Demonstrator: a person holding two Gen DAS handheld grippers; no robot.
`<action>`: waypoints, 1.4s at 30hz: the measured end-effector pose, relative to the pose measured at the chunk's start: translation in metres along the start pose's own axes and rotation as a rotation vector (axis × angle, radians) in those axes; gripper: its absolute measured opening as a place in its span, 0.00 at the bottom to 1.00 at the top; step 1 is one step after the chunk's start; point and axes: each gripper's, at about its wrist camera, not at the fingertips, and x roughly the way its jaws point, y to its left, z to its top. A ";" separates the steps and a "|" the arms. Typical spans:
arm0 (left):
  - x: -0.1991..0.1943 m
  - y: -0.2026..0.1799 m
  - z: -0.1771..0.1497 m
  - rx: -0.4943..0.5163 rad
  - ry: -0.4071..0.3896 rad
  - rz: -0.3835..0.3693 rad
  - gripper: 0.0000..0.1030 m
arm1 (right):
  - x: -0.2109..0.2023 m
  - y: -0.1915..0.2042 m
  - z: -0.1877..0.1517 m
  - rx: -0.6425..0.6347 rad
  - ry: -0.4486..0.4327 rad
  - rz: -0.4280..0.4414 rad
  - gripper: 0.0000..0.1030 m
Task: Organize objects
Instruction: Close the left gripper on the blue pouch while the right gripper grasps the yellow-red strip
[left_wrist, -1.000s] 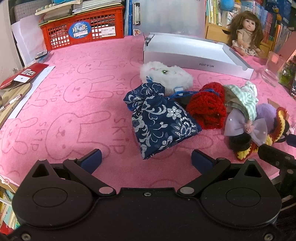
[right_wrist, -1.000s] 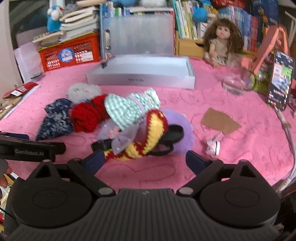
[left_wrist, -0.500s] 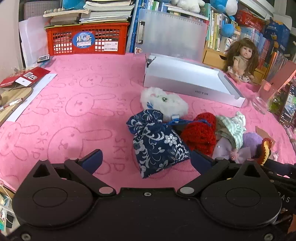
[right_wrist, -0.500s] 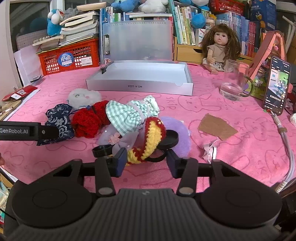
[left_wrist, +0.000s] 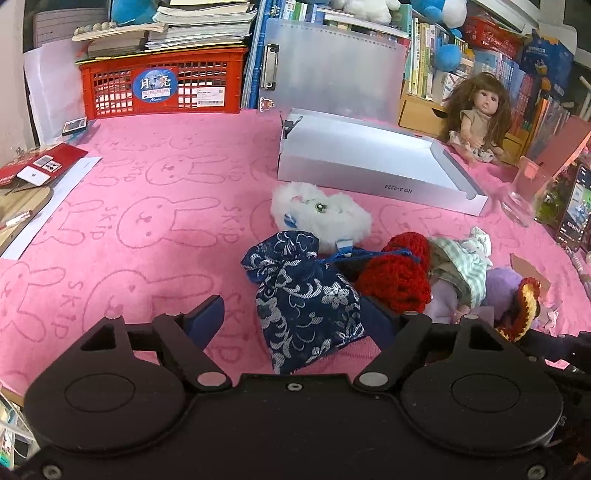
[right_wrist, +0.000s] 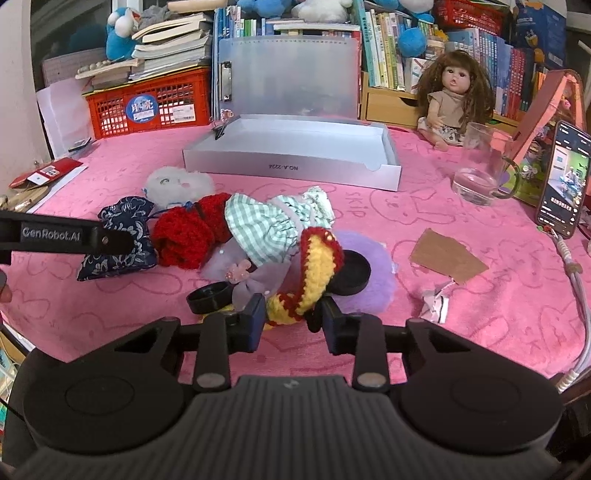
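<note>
A pile of small things lies on the pink bunny mat. A navy floral pouch (left_wrist: 306, 299) sits between the fingers of my open left gripper (left_wrist: 295, 321), which is not closed on it. Behind it lie a white fluffy toy (left_wrist: 317, 214), a red knitted piece (left_wrist: 399, 273) and a green checked doll dress (right_wrist: 273, 225). My right gripper (right_wrist: 293, 321) has closed its jaws on the red-and-yellow knitted band (right_wrist: 314, 269), which lies with black round ears (right_wrist: 347, 273) on a purple fluffy piece (right_wrist: 373, 280). A silver tray box (right_wrist: 295, 166) stands open behind.
A doll (right_wrist: 454, 99) sits at the back right by a glass mug (right_wrist: 480, 177) and a phone (right_wrist: 561, 177). A red basket (left_wrist: 162, 88) and clipboard (left_wrist: 332, 70) stand at the back. Cardboard (right_wrist: 443, 254) and crumpled paper (right_wrist: 436, 299) lie on the right.
My right gripper has closed from wide open onto the red-and-yellow band. My left gripper has pulled back and tilted up, so the pouch now sits lower, between its fingers.
</note>
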 end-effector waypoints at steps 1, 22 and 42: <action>0.002 -0.001 0.000 0.004 0.000 0.004 0.76 | 0.001 0.001 0.000 -0.002 0.005 0.003 0.37; 0.004 0.001 0.003 0.006 -0.029 -0.021 0.34 | -0.014 -0.002 0.013 -0.007 -0.094 0.000 0.30; 0.023 -0.002 0.005 -0.018 -0.009 -0.015 0.63 | -0.019 -0.016 0.024 0.037 -0.146 -0.012 0.29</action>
